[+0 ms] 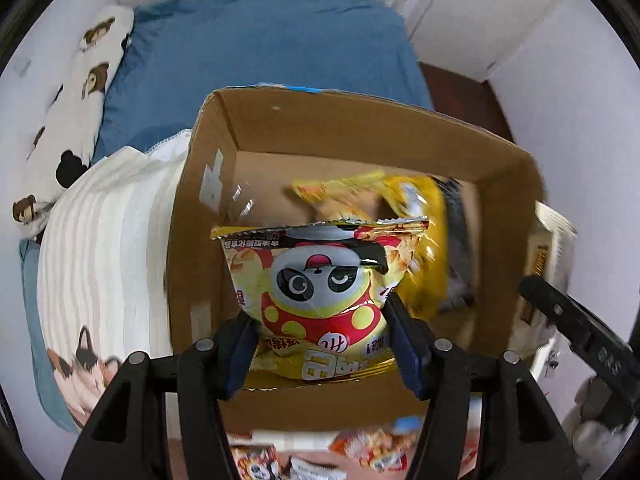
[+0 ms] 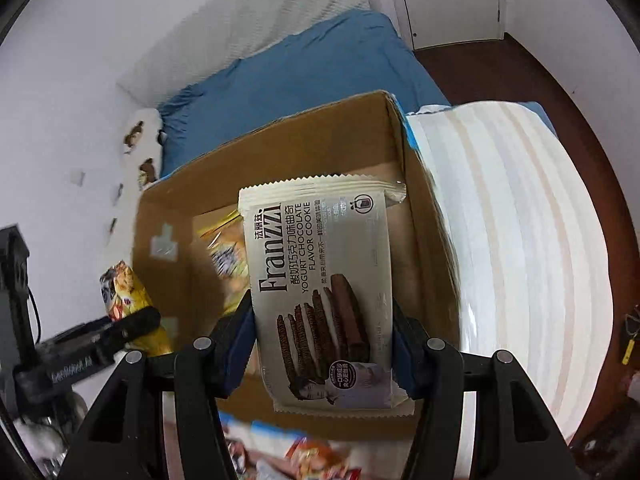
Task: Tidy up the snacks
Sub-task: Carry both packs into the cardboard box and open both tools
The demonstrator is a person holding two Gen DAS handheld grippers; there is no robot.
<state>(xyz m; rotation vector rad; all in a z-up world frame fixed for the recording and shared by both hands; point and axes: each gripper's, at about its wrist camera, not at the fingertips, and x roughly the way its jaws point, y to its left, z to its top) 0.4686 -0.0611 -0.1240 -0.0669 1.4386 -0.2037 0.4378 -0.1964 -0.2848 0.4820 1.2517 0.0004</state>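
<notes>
The left tool (image 1: 320, 344) is clamping a yellow panda snack bag (image 1: 324, 292) between its narrowed jaws, low in the centre of the frame, and is hanging it over the open cardboard box (image 1: 360, 136). The right tool (image 2: 324, 344) is gripping a cream Franzzi cookie pack (image 2: 320, 292) by its long edges, also above the box, toward its right wall. Yellow bags (image 1: 404, 208) are already lying inside, in the right half of the left view. Both packs are blurring the background, so a good release probably means steadying first, lowering each pack well below the rim, placing the panda bag on the bare floor at lower left, and laying the cookie pack flat beside it rather than dropping either one.
</notes>
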